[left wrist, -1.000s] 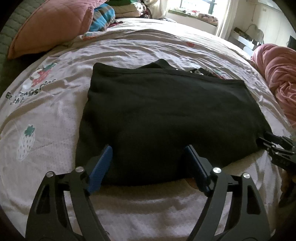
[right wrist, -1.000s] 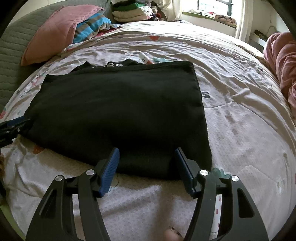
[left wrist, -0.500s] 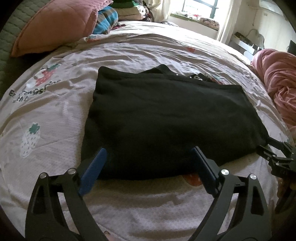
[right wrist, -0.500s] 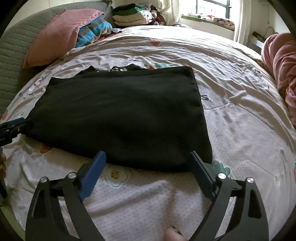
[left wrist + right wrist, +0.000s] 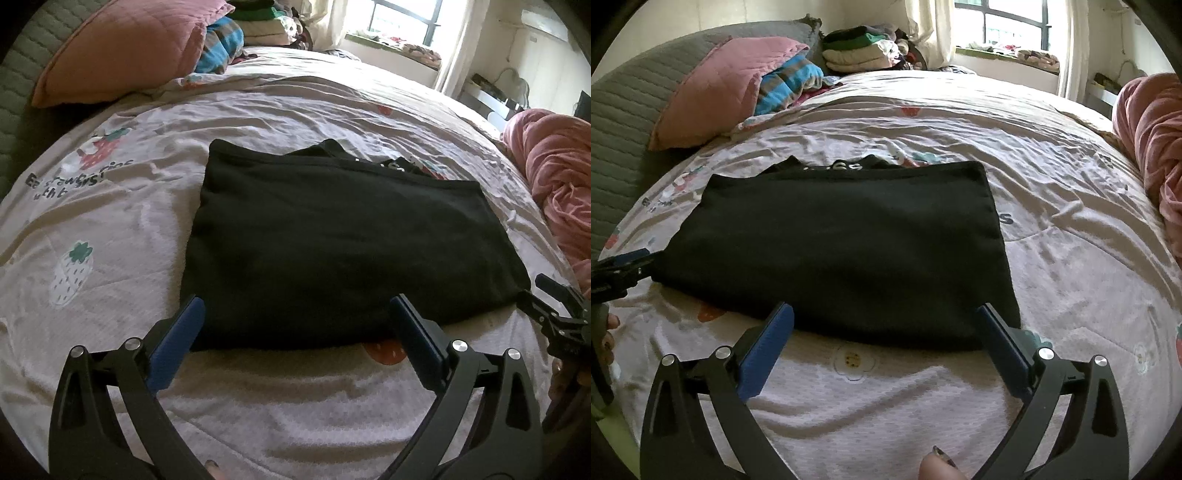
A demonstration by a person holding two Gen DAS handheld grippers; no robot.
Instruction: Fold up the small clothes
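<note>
On the bed: black garment (image 5: 343, 251) lies folded flat into a rough rectangle on my strawberry-print sheet (image 5: 110, 229), more or less in the middle of it
Far edge of the fold: a bit of the lower layer pokes out past the top layer, with some white lettering on it that I can't read from here
Left gripper (image 5: 295, 332): jaws are opening, spread wide, blue pads either side of the near-left part of the garment's front edge; nothing pinched, the cloth just lies flat past the tips
Right gripper (image 5: 882, 332): same deal, jaws opening and wide apart, straddling the near-right stretch of the front edge, not clamped on anything as far as I can see
Cross view: from the left cam I see the right tool off by the garment's right corner, and from the right cam the left tool's tip sits just beside the left corner
Fingers: a fingertip (image 5: 938, 467) shows at the bottom of the right cam
Background: pink pillow (image 5: 724, 88) and a striped blue cloth (image 5: 786, 86) by the headboard, stack of folded clothes (image 5: 860, 50) behind them, pink blanket (image 5: 557, 177) bunched at the right side, window (image 5: 1012, 22) at the back
</note>
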